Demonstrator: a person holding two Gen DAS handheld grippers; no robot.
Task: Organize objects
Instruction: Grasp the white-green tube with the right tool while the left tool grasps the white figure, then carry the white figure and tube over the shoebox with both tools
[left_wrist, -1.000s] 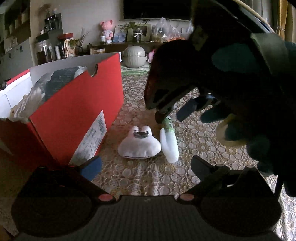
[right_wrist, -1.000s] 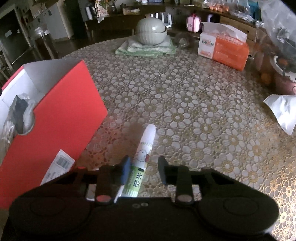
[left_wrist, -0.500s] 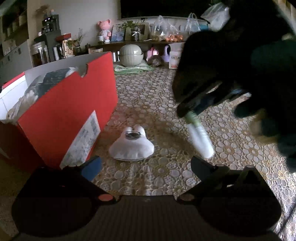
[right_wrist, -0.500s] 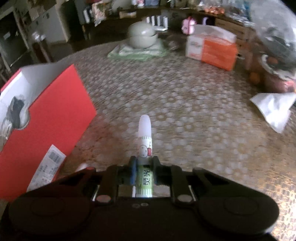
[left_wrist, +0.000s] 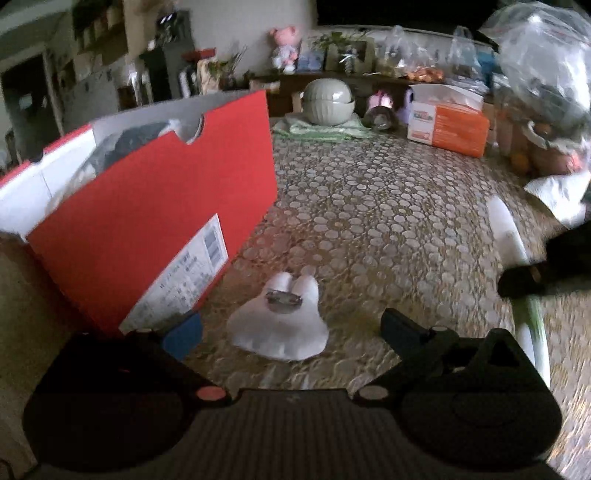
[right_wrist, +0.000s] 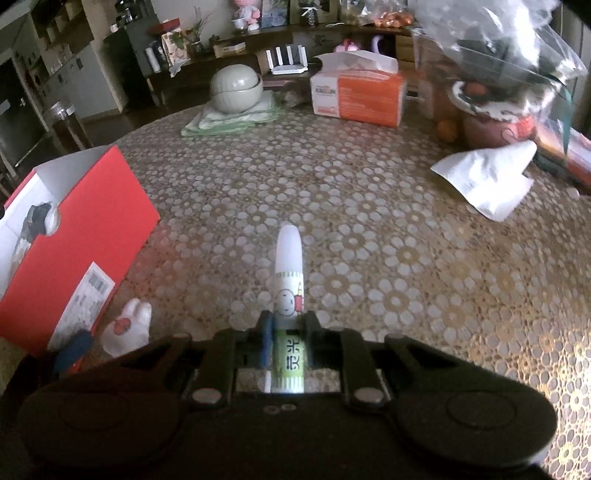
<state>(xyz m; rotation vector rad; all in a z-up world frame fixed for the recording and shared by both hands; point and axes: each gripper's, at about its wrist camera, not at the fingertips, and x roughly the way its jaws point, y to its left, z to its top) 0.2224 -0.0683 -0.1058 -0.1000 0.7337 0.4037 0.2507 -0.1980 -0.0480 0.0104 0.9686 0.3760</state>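
My right gripper (right_wrist: 288, 332) is shut on a white and green highlighter tube (right_wrist: 288, 280), held above the patterned tablecloth with its white cap pointing away. In the left wrist view the same tube (left_wrist: 506, 236) hangs at the far right under the dark gripper. A small white bunny-shaped item (left_wrist: 279, 326) lies on the cloth beside the red shoebox (left_wrist: 155, 221). My left gripper (left_wrist: 288, 325) stands open just short of the bunny, not touching it. The bunny (right_wrist: 127, 326) and the red box (right_wrist: 77, 243) also show at the lower left of the right wrist view.
The red box holds dark and white items. At the table's far side stand a grey-green lidded pot (right_wrist: 236, 86) on a folded cloth and an orange tissue box (right_wrist: 358, 96). Crumpled white paper (right_wrist: 487, 177) and a plastic bag (right_wrist: 491, 44) crowd the right edge.
The right gripper closed on the tube, lifted it off the cloth and carried it to the right, away from the bunny. The left gripper swung right; the bunny now sits centred between its fingers.
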